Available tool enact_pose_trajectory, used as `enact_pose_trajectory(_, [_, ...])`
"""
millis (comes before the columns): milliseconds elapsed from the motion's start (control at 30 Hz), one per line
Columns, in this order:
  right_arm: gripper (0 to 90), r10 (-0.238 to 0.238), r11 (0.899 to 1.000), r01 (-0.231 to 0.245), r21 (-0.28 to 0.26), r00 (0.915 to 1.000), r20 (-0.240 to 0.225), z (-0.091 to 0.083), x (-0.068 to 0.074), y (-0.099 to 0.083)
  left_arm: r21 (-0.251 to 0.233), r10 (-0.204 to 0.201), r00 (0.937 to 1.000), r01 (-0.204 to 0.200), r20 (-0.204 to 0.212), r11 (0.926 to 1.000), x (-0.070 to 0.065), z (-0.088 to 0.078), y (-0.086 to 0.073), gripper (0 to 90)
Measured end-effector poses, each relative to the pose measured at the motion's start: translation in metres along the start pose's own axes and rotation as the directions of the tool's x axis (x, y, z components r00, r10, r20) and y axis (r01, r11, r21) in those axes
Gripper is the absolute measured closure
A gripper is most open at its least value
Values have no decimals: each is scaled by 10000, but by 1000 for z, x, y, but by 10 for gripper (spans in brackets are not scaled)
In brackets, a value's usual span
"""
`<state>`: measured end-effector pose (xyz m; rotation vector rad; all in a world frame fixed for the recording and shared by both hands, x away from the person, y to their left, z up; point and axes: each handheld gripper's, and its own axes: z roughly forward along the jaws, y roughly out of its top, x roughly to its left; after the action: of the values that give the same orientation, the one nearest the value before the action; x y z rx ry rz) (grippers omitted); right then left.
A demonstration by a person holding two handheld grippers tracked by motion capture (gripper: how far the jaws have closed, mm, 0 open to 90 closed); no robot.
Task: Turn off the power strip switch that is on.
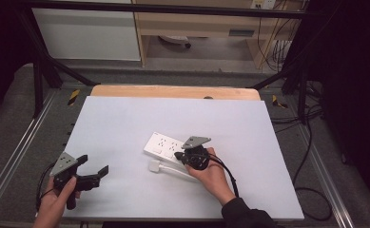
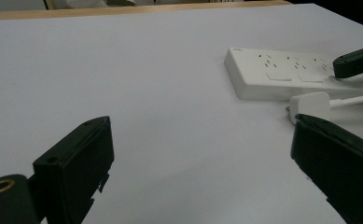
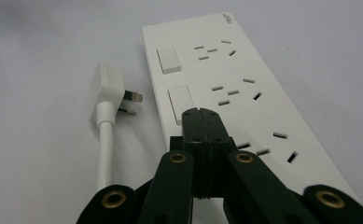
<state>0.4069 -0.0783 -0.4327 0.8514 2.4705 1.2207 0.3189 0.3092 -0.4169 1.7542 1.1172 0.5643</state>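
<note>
Pressing closed jaws onto the power strip (image 3: 226,88) near the desk's middle, the right gripper (image 3: 198,114) rests by a switch. The plug (image 3: 107,88) lies unplugged beside it; the left gripper (image 1: 93,168) waits wide open.

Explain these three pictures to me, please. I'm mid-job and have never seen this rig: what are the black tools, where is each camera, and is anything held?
A person sits at a white table and holds a hand-operated tool in each hand. The high view looks down from above the person's side. There the left gripper hovers near the table's front left edge with its jaws wide apart and nothing between them. The right gripper has its jaws closed together, with the tips over a switch of the white power strip; it holds nothing. The other two pictures come from a camera on each tool, looking along its jaws. Beside the strip lies its white plug on a white cord.
</note>
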Motion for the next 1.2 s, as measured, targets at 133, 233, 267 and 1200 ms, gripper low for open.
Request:
enact_pose_trajectory(133, [900,-4,10000,4,-14,10000,22,1,0,0,-3,-2,10000,2,11,10000,0,0,0,57])
enact_pose_trajectory(233, [900,-17,10000,17,-15,10000,49,1,-1,-1,-9,-4,10000,4,16,10000,0,0,0,57])
enact_pose_trajectory(267, [900,-17,10000,17,-15,10000,49,1,-1,-1,11,2,10000,-2,19,10000,0,0,0,57])
enact_pose_trajectory(1200, [900,-1,10000,2,-89,9999,112,2,0,-3,14,9,10000,-9,10,10000,0,0,0,57])
